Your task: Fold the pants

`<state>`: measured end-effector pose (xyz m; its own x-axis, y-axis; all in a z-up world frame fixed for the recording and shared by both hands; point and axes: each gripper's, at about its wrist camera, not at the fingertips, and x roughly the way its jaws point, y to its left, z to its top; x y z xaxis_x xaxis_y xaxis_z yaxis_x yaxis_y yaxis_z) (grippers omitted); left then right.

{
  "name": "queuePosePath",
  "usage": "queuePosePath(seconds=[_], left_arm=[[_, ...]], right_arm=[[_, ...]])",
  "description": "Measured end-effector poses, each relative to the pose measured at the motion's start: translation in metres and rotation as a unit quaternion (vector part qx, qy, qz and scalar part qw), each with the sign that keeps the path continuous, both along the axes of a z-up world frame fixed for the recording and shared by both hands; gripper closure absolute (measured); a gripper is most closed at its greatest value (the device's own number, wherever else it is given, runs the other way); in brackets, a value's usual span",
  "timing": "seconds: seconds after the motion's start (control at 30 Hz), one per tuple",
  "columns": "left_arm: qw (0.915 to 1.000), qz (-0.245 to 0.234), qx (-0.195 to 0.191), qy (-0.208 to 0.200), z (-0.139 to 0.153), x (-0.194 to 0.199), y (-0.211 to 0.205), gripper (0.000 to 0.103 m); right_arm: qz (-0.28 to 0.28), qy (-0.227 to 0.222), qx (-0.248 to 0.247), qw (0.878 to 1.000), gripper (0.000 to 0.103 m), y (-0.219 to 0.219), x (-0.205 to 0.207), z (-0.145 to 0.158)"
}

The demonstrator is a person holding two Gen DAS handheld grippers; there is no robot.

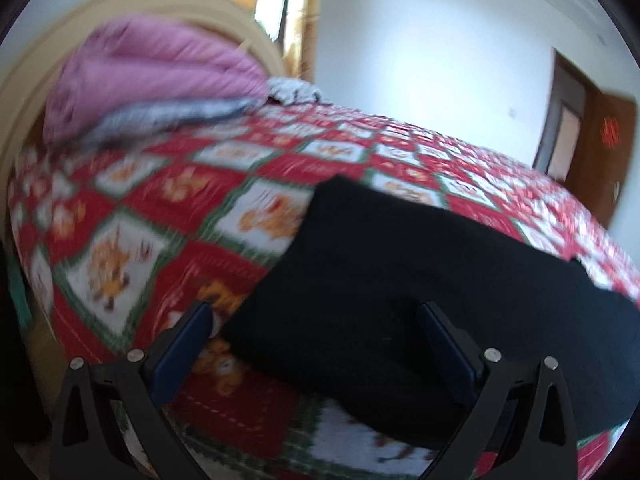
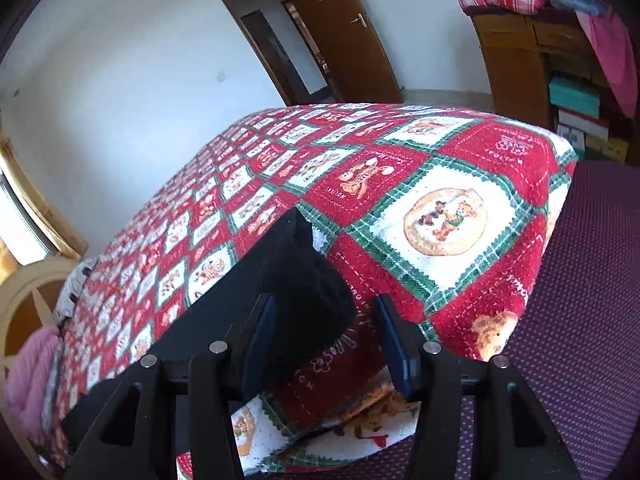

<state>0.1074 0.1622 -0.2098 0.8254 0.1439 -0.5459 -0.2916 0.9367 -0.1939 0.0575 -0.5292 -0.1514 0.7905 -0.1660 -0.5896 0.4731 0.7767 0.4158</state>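
The black pants [image 1: 400,264] lie flat on the red patchwork bedspread [image 1: 192,184]. In the left wrist view my left gripper [image 1: 316,316] is open just above the pants' near edge, its left finger over the bedspread and its right finger over the black cloth. In the right wrist view the pants [image 2: 296,280] end in a rolled, bunched end near the bed's corner. My right gripper [image 2: 324,312] is open, with that bunched end between the fingers; nothing is gripped.
A pink blanket [image 1: 152,76] and grey cloth are piled by the cream headboard [image 1: 24,92]. A brown door [image 2: 340,36] stands open in the white wall. A wooden cabinet [image 2: 520,56] with boxes is at the right. Dark red carpet [image 2: 580,300] lies beside the bed.
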Motion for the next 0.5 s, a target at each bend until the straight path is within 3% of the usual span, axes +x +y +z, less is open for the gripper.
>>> queuePosePath(seconds=[0.13,0.17,0.23,0.3,0.5], left_arm=[[1.0,0.001,0.005,-0.002,-0.001,0.001,-0.003,0.0],[1.0,0.001,0.004,-0.003,-0.001,0.001,-0.003,0.0],[1.0,0.004,0.001,-0.006,0.0,0.0,0.0,0.0],[0.9999,0.01,0.001,-0.009,0.0,-0.001,0.004,0.0],[0.9999,0.01,0.0,-0.007,-0.003,-0.002,0.007,0.0]], right_arm=[[0.027,-0.014,0.023,0.999,0.054,0.009,0.004,-0.003],[0.025,-0.008,0.006,1.0,0.057,0.014,0.006,-0.002],[0.019,-0.007,0.0,1.0,0.072,0.014,0.006,-0.003],[0.017,-0.023,0.038,0.999,0.083,0.001,0.002,-0.007],[0.055,-0.075,0.121,0.988,0.087,-0.014,0.002,-0.021]])
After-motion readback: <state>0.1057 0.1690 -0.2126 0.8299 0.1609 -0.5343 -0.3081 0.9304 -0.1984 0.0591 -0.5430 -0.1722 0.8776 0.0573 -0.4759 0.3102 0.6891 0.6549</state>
